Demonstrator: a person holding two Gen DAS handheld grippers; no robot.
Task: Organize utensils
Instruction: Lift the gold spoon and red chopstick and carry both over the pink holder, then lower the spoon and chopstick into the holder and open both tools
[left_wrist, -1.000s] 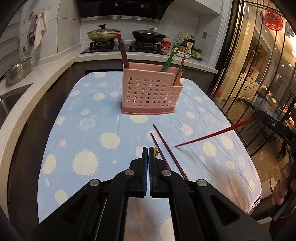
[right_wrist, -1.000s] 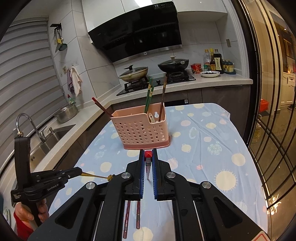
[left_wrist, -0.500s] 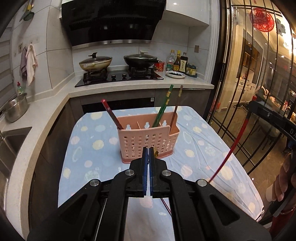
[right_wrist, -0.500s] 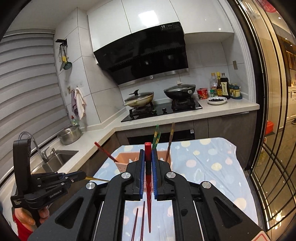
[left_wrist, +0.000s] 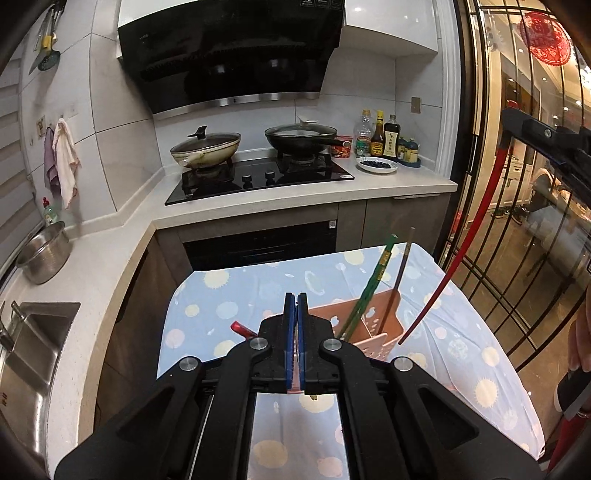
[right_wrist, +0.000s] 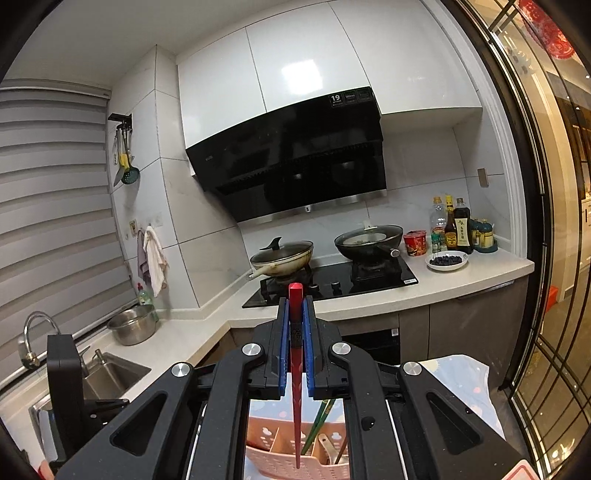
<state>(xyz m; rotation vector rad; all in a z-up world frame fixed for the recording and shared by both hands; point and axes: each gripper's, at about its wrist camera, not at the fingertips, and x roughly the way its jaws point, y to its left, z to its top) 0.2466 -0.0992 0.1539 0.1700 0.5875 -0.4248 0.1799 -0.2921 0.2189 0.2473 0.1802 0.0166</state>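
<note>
A red chopstick (right_wrist: 295, 373) is being pinched upright between the blue pads (right_wrist: 282, 354) of the right gripper (right_wrist: 295, 306). Its square top is being shown above the fingertips, and its tapered tip is being pointed down over the pink utensil holder (right_wrist: 273, 439), which is being seen at 6 o'clock in the right wrist view. Whether the tip is touching the holder cannot be told. In the left wrist view the same chopstick (left_wrist: 465, 243) is being seen as a long red curve at 3 o'clock, its lower end being held just beside the near right corner of the holder (left_wrist: 373, 321).

The fingers of the left gripper (left_wrist: 294, 299) are being held pressed together; something thin and pale is glimpsed between the pads low down, but what it is cannot be told. The holder is being kept on a blue cloth-covered table (left_wrist: 229, 295), at about 1 o'clock from the left fingertips. Green chopsticks (left_wrist: 367, 288) and a brown chopstick (left_wrist: 400, 273) are being kept leaning in its right compartment, and another red chopstick's top (left_wrist: 240, 328) is being shown at its left end, at 10 o'clock from the left gripper's knuckles. Beyond the table, a stove (left_wrist: 258, 177) with two lidded pans is being seen at 12 o'clock.
</note>
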